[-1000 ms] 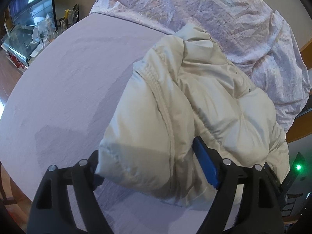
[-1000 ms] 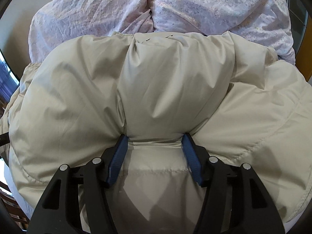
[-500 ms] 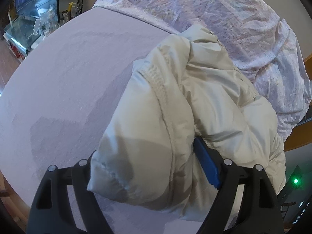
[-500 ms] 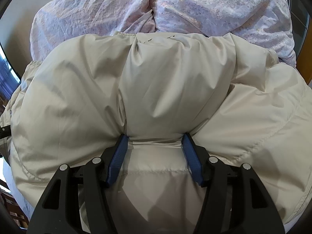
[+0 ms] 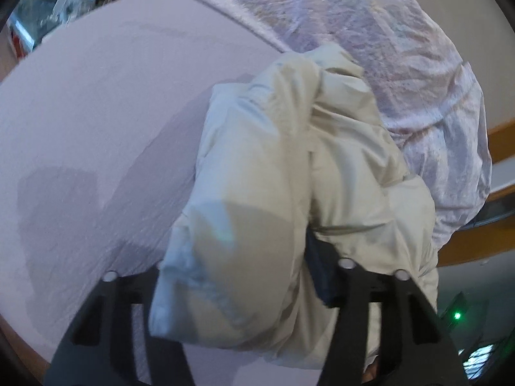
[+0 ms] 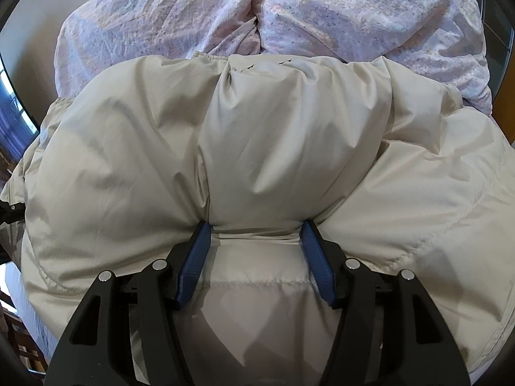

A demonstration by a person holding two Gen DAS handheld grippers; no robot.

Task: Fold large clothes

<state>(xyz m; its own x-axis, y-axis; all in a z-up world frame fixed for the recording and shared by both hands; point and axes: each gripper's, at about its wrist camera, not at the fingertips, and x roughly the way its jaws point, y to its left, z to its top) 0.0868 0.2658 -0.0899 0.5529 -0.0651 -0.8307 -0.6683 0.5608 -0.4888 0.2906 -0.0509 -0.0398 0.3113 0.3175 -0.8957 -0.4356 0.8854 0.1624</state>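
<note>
Cream nylon, puffed with filling, bulges between the blue pads [image 6: 195, 259] of the right gripper [image 6: 256, 257], which is clamped on a thick roll of the puffer jacket [image 6: 289, 135]; the fabric pinches in at both pads and balloons out just beyond them. Past that bulge the jacket spreads wide to either side of the gripper, and farther ahead lies a crumpled lilac duvet [image 6: 354, 13].

The left gripper [image 5: 231, 276] has a padded end of the same jacket [image 5: 289, 160] between its fingers, probably a sleeve or a side edge. Its jaws have just been closing on it, and the blue pad [image 5: 317, 270] on its right presses into the fabric; the other pad is hidden behind the bulge, so the grip looks taken but only one side shows (motion blur doesn't help). To the left of this gripper the plain lilac bedsheet [image 5: 96, 112] lies bare, with the jacket resting on it ahead and to the right.

Judging by its look, the jacket is light but bulky, soft and springy, with a slick shell that could slide out of a shallow pinch. Taking hold deep, at a quilted seam or hem where layers bunch, should hold best. Trapped air will likely push any fold back open, so pressing down afterwards seems wise.
</note>
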